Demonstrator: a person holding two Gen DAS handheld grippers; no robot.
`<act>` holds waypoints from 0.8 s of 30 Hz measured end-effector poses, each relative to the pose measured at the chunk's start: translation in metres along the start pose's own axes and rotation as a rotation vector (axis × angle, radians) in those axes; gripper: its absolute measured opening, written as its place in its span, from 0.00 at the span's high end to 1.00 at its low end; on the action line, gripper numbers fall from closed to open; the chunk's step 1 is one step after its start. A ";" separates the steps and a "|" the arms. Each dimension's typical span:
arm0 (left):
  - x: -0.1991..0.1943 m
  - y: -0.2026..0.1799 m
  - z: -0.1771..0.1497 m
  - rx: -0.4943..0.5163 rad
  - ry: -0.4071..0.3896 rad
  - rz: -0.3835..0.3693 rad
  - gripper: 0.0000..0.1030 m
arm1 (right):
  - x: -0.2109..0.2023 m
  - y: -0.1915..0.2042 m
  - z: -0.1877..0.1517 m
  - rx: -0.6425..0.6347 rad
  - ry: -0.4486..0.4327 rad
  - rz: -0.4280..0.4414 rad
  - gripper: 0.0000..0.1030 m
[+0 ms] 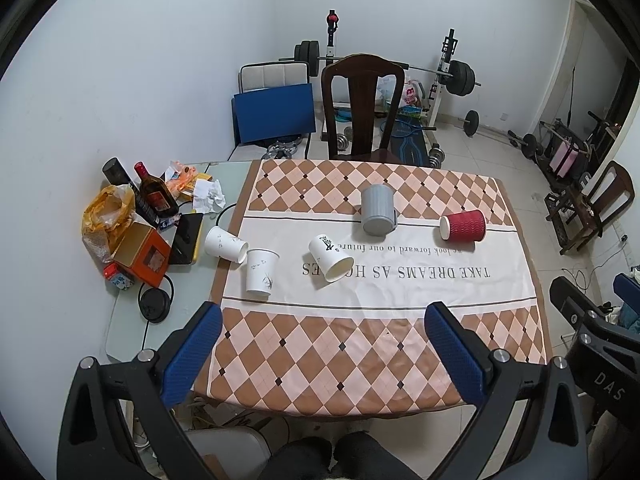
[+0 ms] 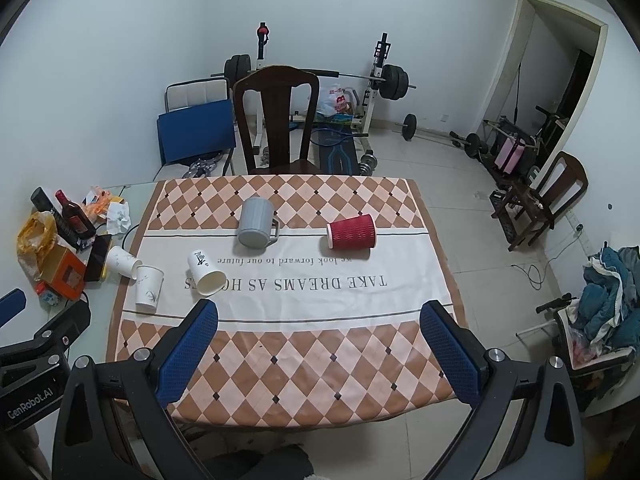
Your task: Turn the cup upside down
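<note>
Far left, off the cloth on the pale tabletop: yellow crinkled plastic bag (image 1: 105, 216), dark glass bottle with red cap (image 1: 154, 194), orange cardboard box (image 1: 145, 254), black phone (image 1: 186, 239), crumpled white paper (image 1: 210, 196). At the cloth's left edge, white paper cup with small bird print (image 1: 225, 245) lies on its side, mouth toward a second white printed paper cup (image 1: 261, 270) that stands mouth-up, just beside it, maybe touching. Next, on the white text band of the checkered brown-and-pink tablecloth (image 1: 320, 360), white paper cup with black lettering (image 1: 330, 258) lies on its side, mouth toward the camera. Behind it, ribbed grey plastic mug with handle (image 1: 377, 209) sits mouth-down. Right of that, red ripple-wall paper cup (image 1: 463, 227) lies on its side, mouth facing left. Dark wooden chair (image 1: 362, 106) at the far edge, barbell rack (image 1: 444, 72) behind. Left gripper (image 1: 322, 354) hovers over the near edge, blue padded fingers wide apart, nothing held. Right gripper (image 2: 318, 350) likewise, fingers spread wide, holding nothing, well apart from all cups.
</note>
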State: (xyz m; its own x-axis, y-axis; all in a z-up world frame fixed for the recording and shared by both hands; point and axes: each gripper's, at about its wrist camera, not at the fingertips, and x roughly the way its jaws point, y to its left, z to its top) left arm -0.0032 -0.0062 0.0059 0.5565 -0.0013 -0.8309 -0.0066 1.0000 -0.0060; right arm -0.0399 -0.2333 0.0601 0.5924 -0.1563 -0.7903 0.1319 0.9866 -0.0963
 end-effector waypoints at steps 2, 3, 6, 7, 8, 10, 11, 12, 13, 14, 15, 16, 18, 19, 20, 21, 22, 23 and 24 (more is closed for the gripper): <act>0.000 0.001 0.000 -0.002 0.001 -0.003 0.00 | -0.005 0.005 -0.002 -0.008 -0.003 0.004 0.01; 0.000 0.001 0.000 -0.002 0.001 -0.002 0.00 | -0.006 0.006 -0.001 -0.011 -0.003 0.004 0.01; -0.001 0.000 -0.001 -0.001 -0.002 -0.003 0.00 | -0.007 0.007 -0.001 -0.014 -0.002 0.002 0.01; 0.000 0.001 -0.001 -0.001 -0.002 0.000 0.00 | -0.006 0.005 -0.002 -0.009 -0.003 0.007 0.01; 0.000 0.000 0.000 -0.001 -0.003 0.000 0.00 | -0.006 0.005 -0.003 -0.009 -0.004 0.005 0.01; 0.000 0.001 0.000 -0.002 -0.001 -0.001 0.00 | -0.006 0.005 -0.003 -0.011 -0.004 0.005 0.01; 0.000 0.000 0.000 -0.002 -0.001 0.000 0.00 | -0.005 0.004 -0.004 -0.007 -0.005 0.006 0.01; 0.000 0.001 0.000 -0.001 -0.002 -0.001 0.00 | -0.005 0.005 -0.004 -0.008 -0.005 0.005 0.01; 0.000 0.000 0.000 -0.001 -0.002 0.000 0.00 | -0.005 0.005 -0.003 -0.009 -0.006 0.004 0.01; 0.000 0.001 0.000 -0.001 -0.001 0.000 0.00 | -0.007 0.006 -0.003 -0.009 -0.007 0.003 0.01; 0.000 0.000 0.000 -0.002 -0.001 0.000 0.00 | -0.005 0.003 -0.004 -0.007 -0.006 0.006 0.01; 0.000 0.001 0.000 -0.002 -0.001 -0.002 0.00 | -0.005 0.004 -0.003 -0.007 -0.006 0.005 0.01; 0.000 0.000 0.000 -0.002 0.000 0.001 0.00 | -0.005 0.004 -0.004 -0.007 -0.005 0.006 0.01; -0.006 -0.003 0.000 -0.002 0.001 -0.001 0.00 | -0.006 0.004 -0.003 -0.008 -0.005 0.006 0.01; -0.007 -0.004 0.000 -0.001 0.001 -0.001 0.00 | -0.006 0.004 -0.003 -0.009 -0.004 0.006 0.01; -0.008 -0.005 0.001 -0.002 0.000 0.000 0.00 | -0.005 0.004 -0.004 -0.009 -0.006 0.005 0.01; -0.006 -0.004 0.000 -0.001 0.000 0.000 0.00 | -0.006 0.004 -0.004 -0.010 -0.006 0.004 0.01; -0.006 -0.003 0.000 -0.002 0.000 -0.002 0.00 | -0.005 0.004 -0.004 -0.009 -0.006 0.006 0.01; -0.006 -0.004 0.000 -0.002 -0.001 -0.001 0.00 | -0.005 0.004 -0.004 -0.009 -0.006 0.006 0.01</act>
State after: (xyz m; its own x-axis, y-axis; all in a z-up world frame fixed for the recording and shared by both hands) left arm -0.0067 -0.0097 0.0113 0.5572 -0.0018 -0.8304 -0.0083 0.9999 -0.0078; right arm -0.0460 -0.2286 0.0611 0.5980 -0.1509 -0.7872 0.1215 0.9878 -0.0971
